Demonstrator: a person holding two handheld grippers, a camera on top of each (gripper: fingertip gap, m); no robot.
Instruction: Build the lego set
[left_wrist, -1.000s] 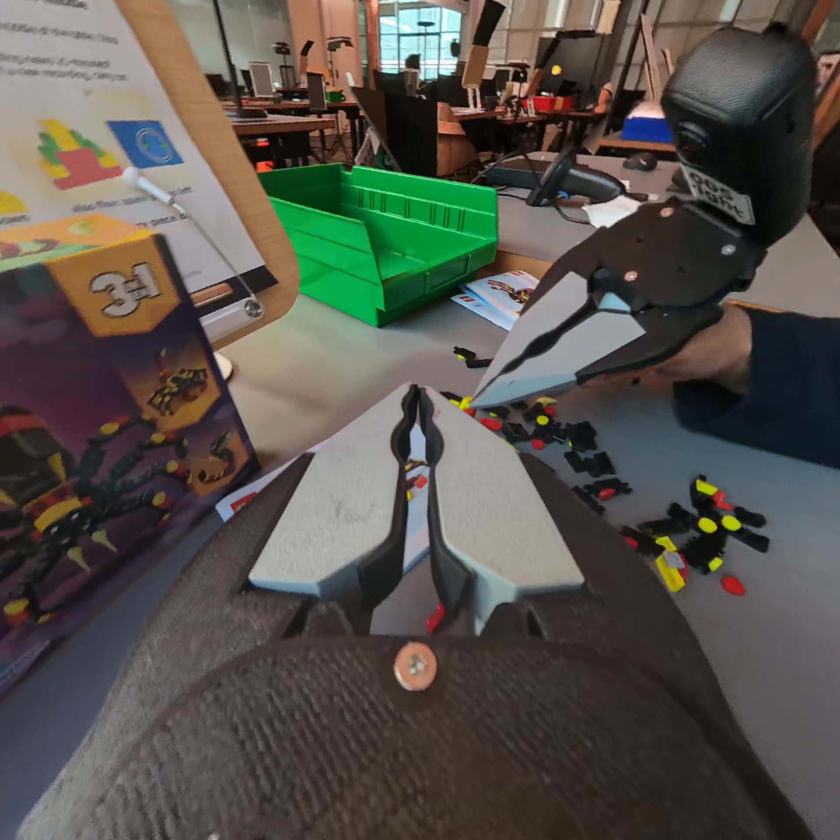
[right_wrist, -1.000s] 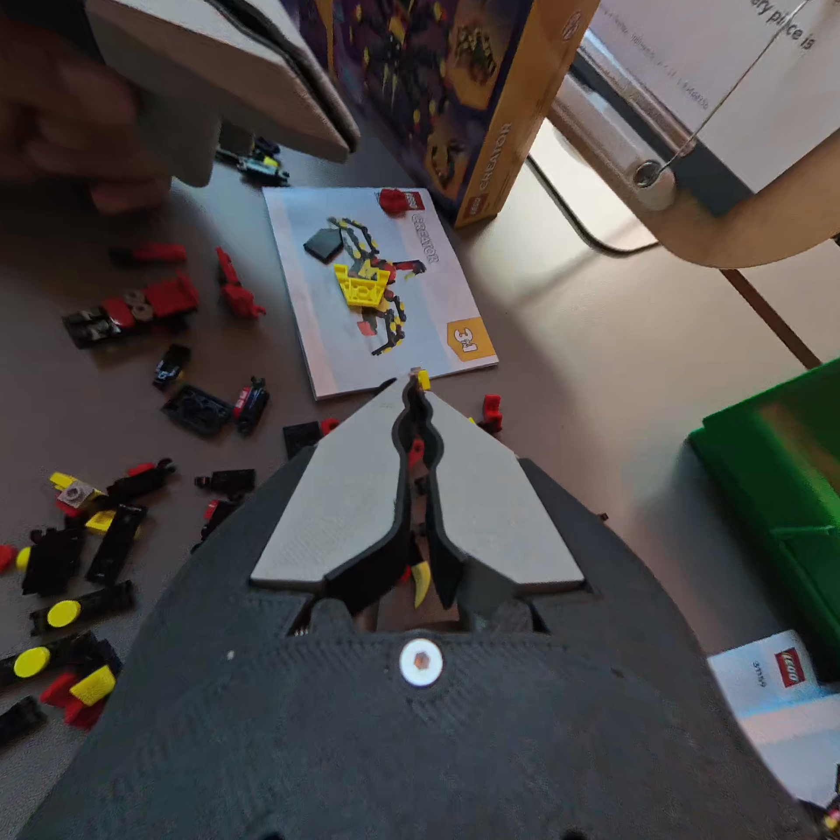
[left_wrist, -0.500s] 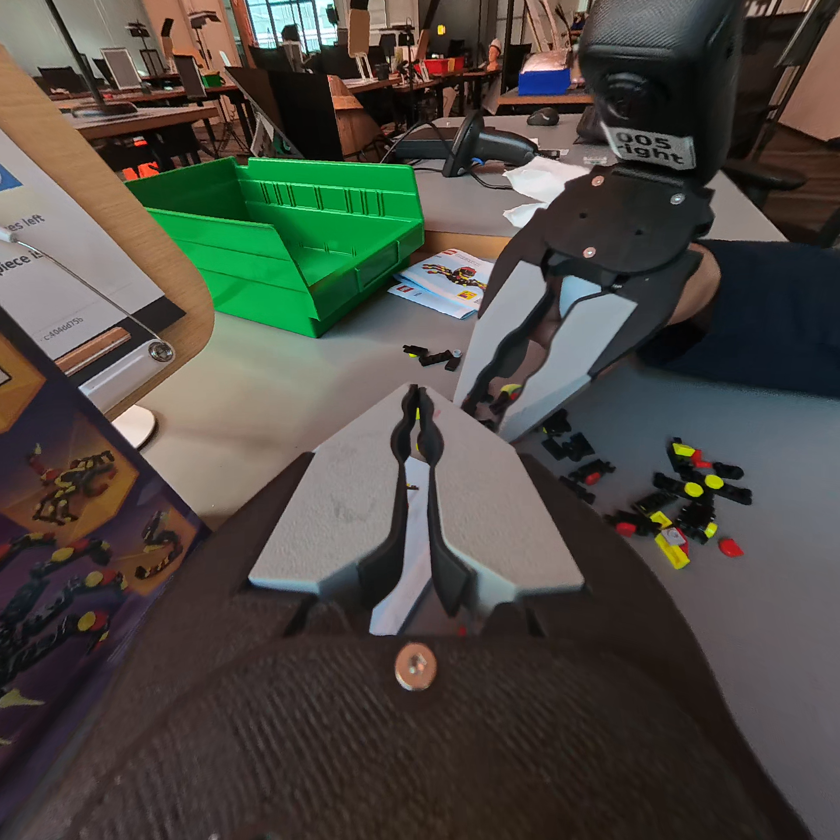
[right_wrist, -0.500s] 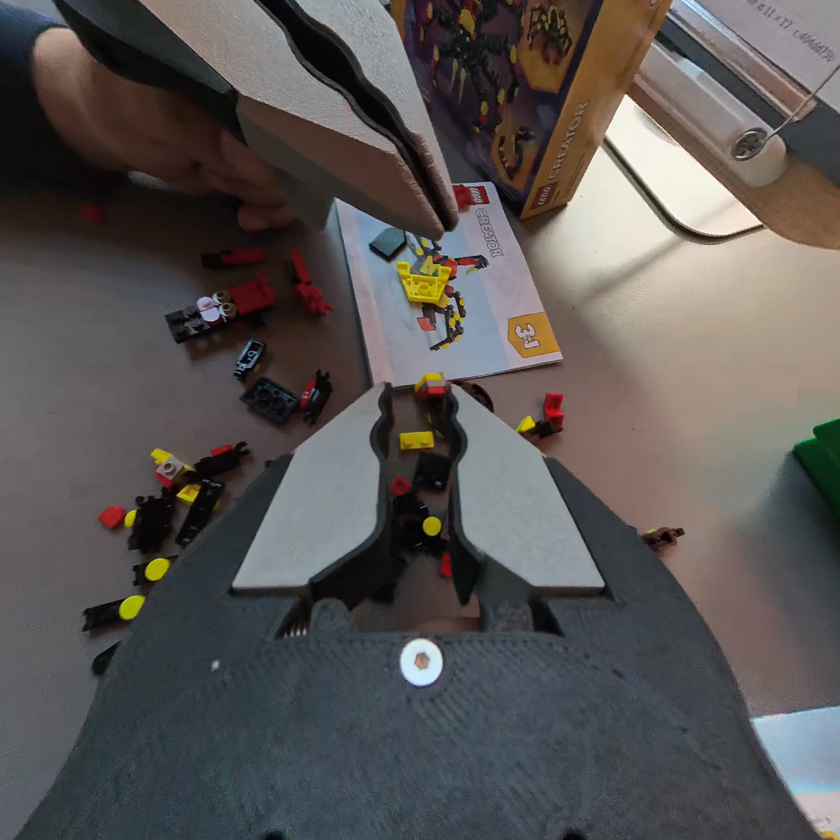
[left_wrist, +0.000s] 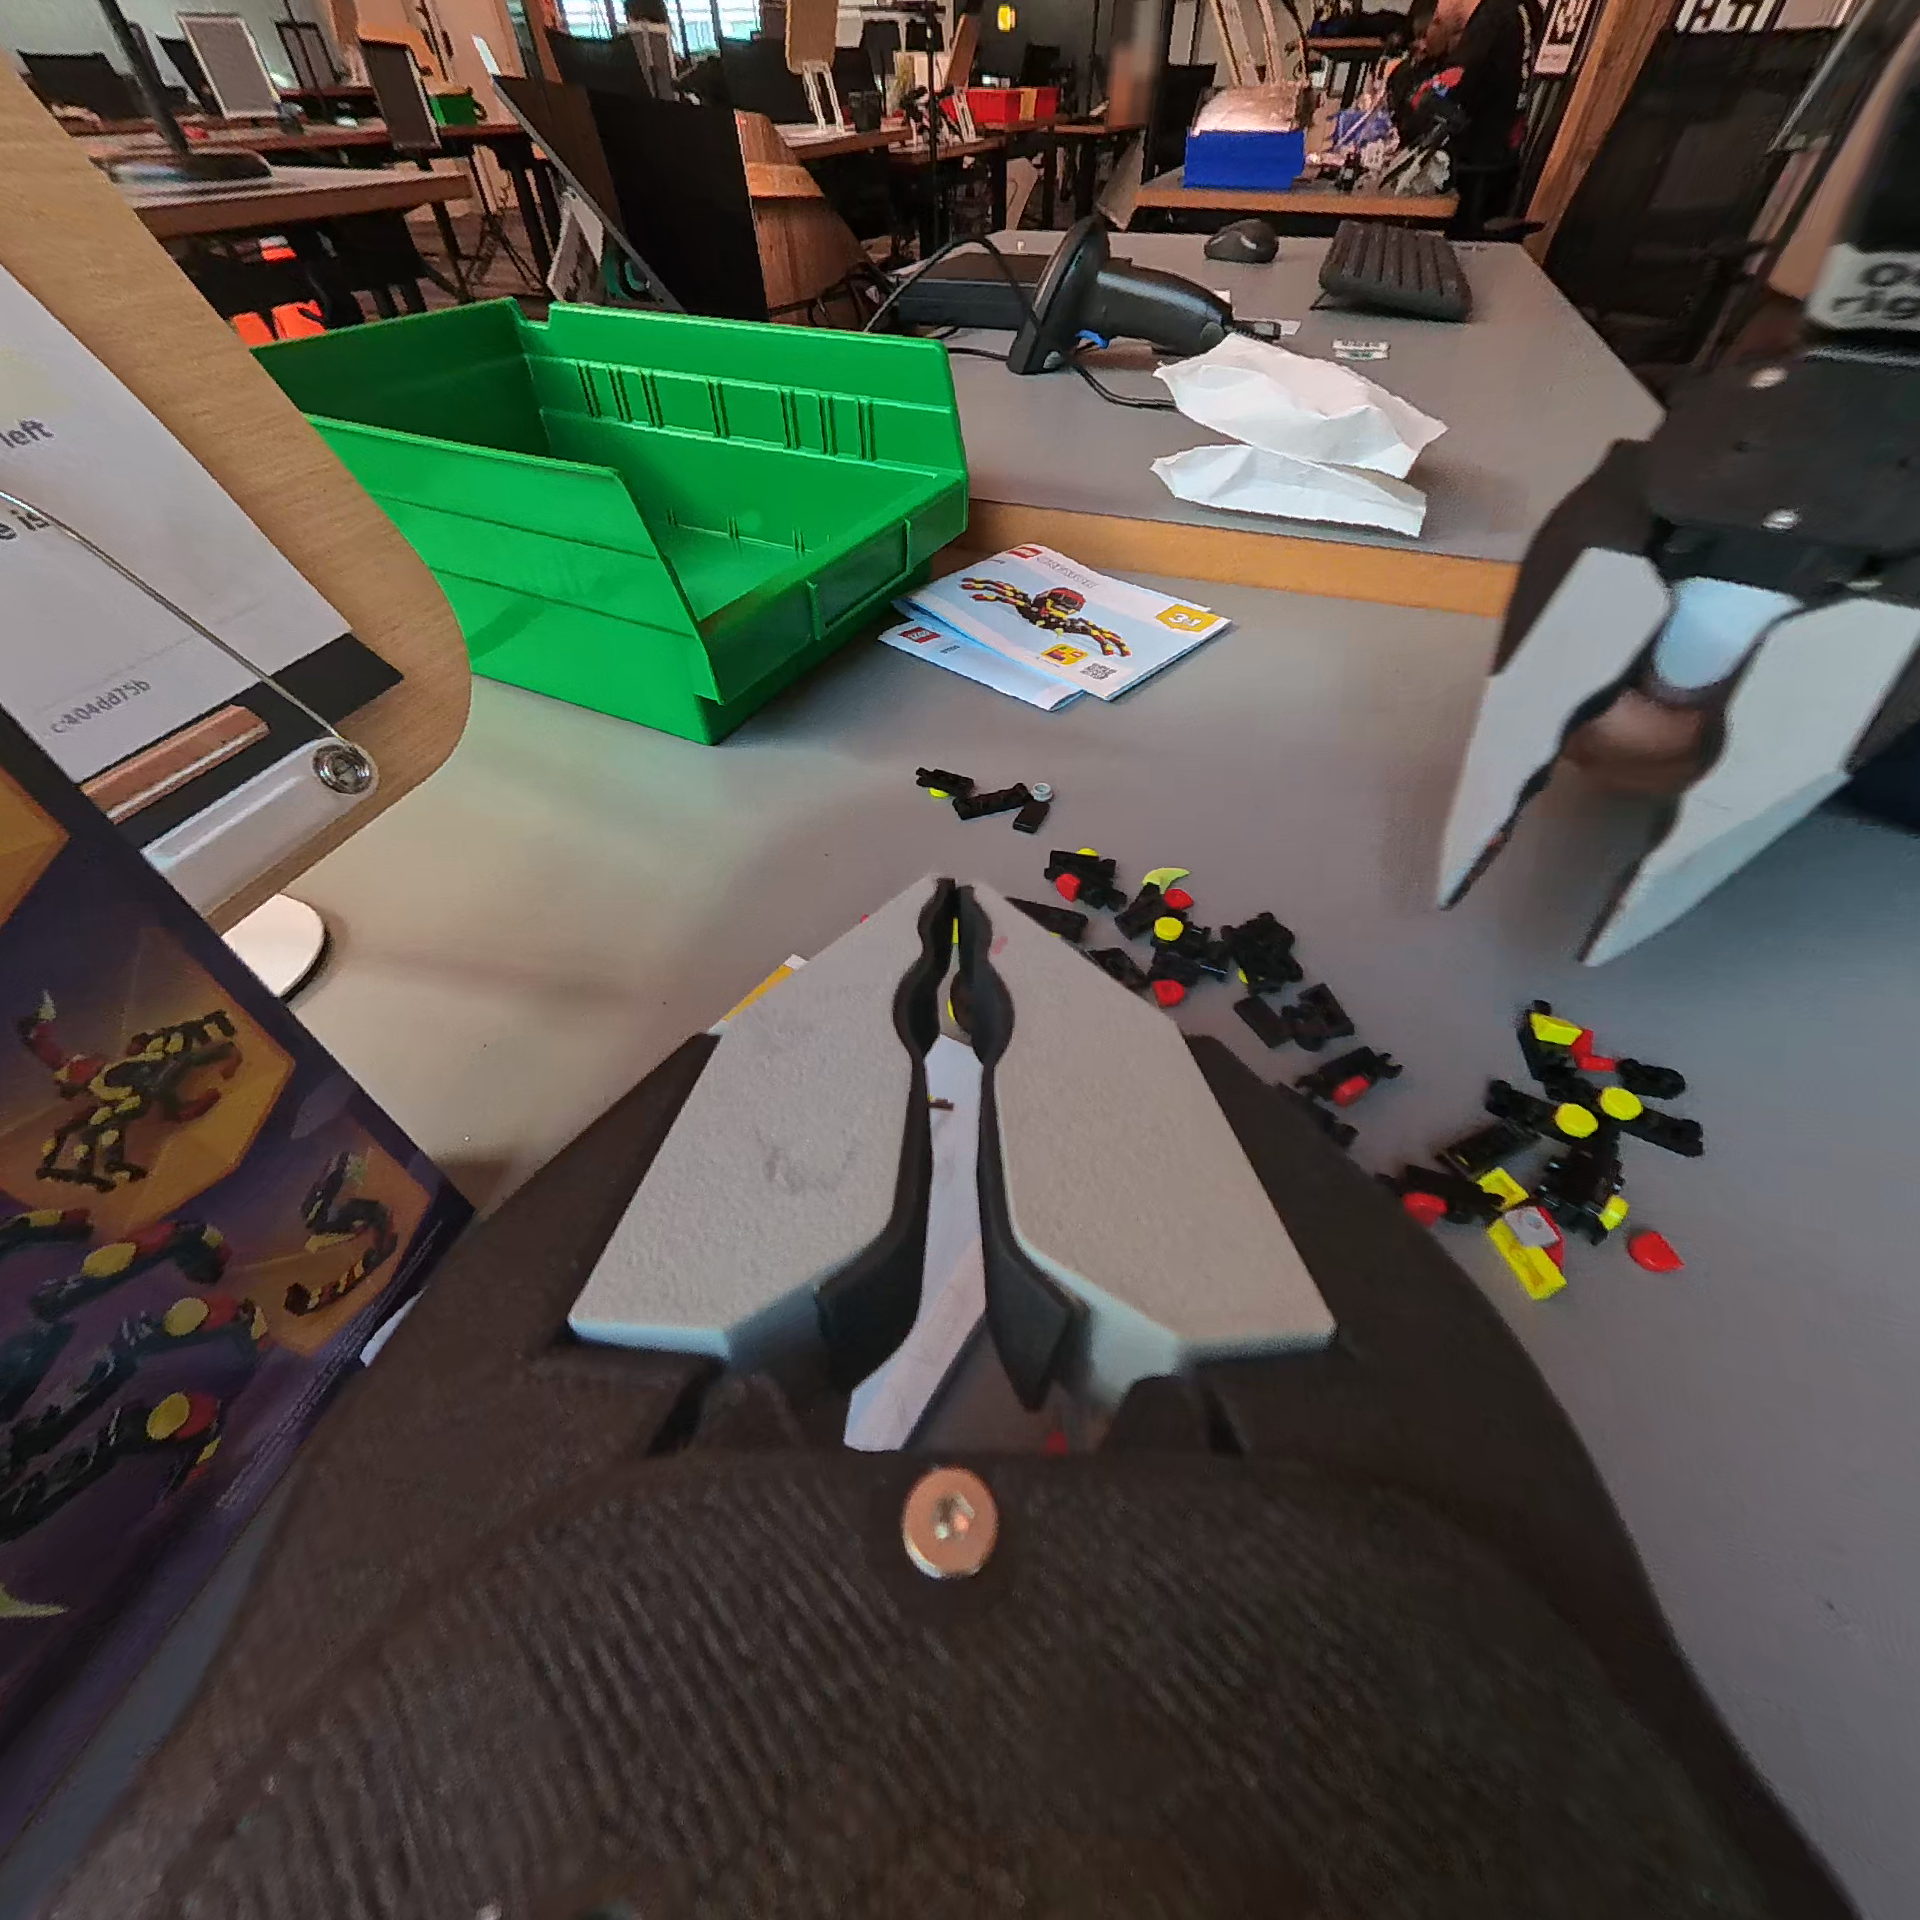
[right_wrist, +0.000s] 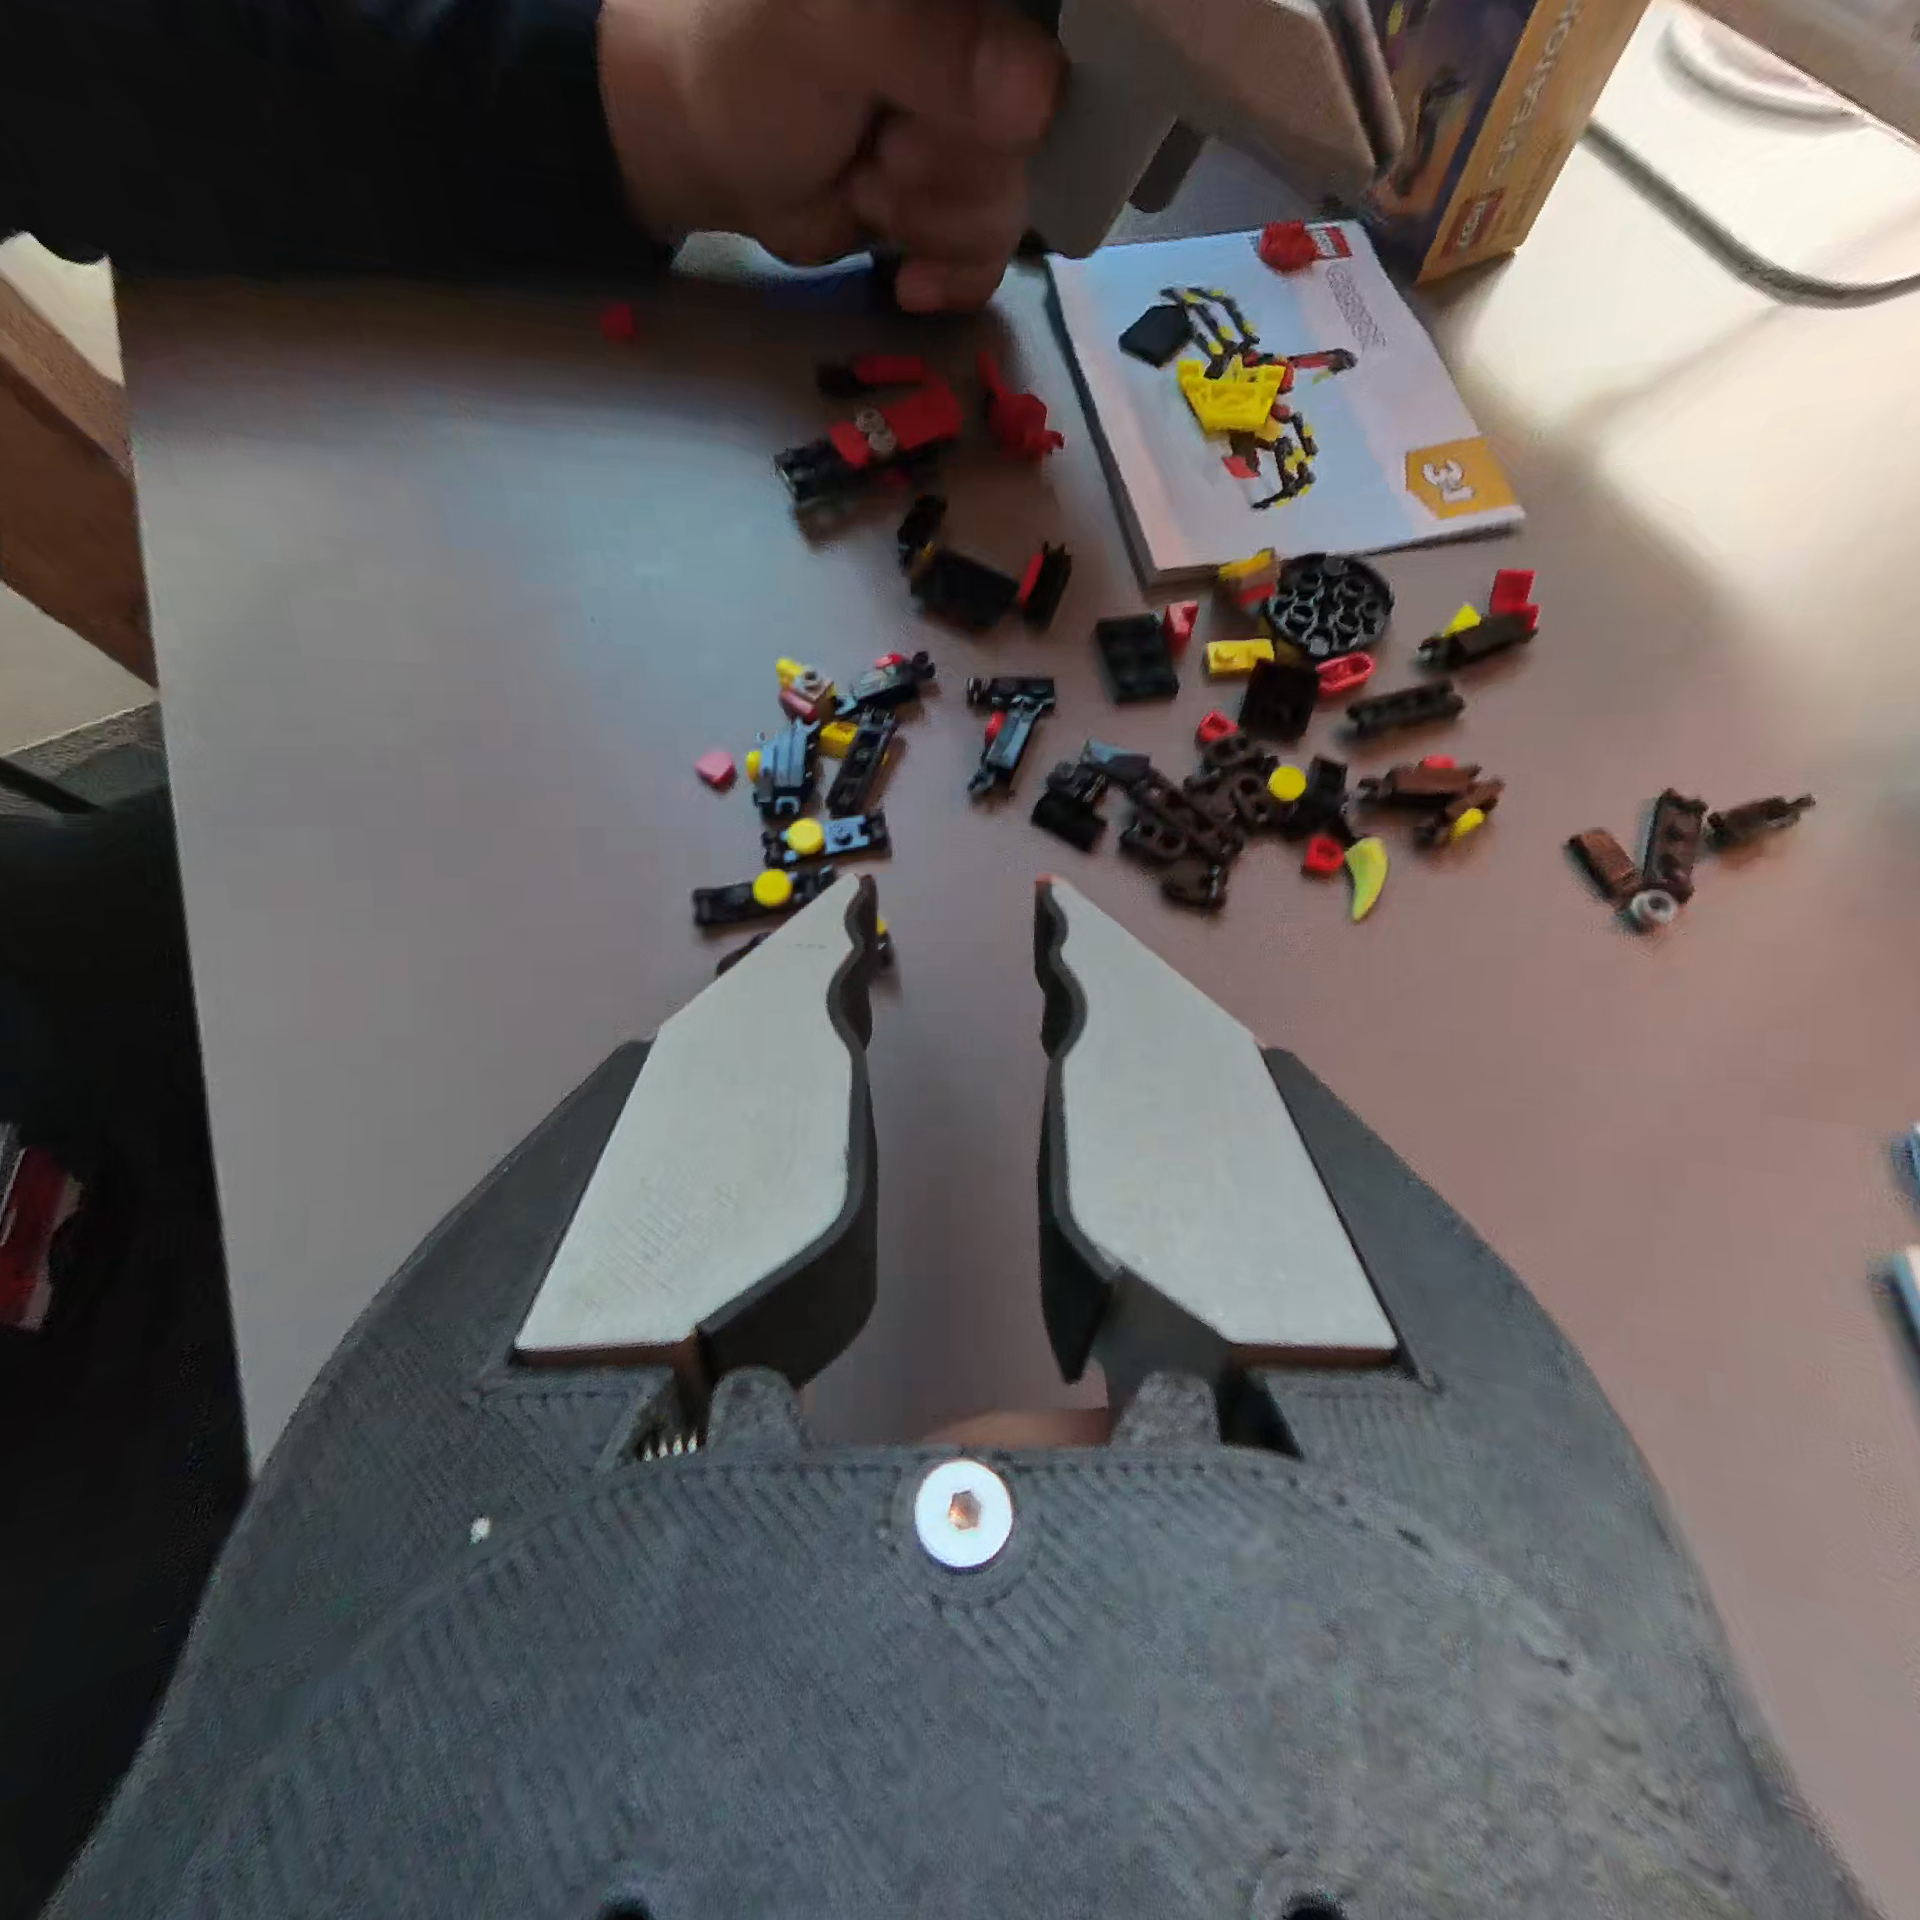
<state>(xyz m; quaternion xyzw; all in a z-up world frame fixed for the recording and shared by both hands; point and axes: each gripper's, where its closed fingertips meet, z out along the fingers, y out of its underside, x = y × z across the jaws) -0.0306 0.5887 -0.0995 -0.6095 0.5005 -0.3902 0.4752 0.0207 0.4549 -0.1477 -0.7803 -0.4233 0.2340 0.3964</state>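
Loose black, red and yellow lego pieces (right_wrist: 1226, 800) lie scattered on the grey table (right_wrist: 468, 623); they also show in the left wrist view (left_wrist: 1174, 945). A small red and black part-built piece (right_wrist: 883, 436) lies near an instruction booklet (right_wrist: 1382, 343). My right gripper (right_wrist: 953, 888) is open and empty, above the table just short of the pieces; it also shows at the right of the left wrist view (left_wrist: 1522, 925). My left gripper (left_wrist: 956, 894) is shut with nothing seen in it, above the booklet. It also shows at the top of the right wrist view (right_wrist: 1377, 171), held by a hand (right_wrist: 831, 135).
The purple lego box (left_wrist: 156, 1195) stands at the left beside a wooden clipboard stand (left_wrist: 208, 416). A green bin (left_wrist: 675, 499) sits behind, with two more booklets (left_wrist: 1060, 623) next to it. White paper (left_wrist: 1288, 436) and a scanner (left_wrist: 1112, 301) lie farther back. About 15 cm separates my left fingertips from my right.
My right gripper has opened and drawn back from the pile of pieces. My left gripper stayed shut and turned to the right, away from the box.
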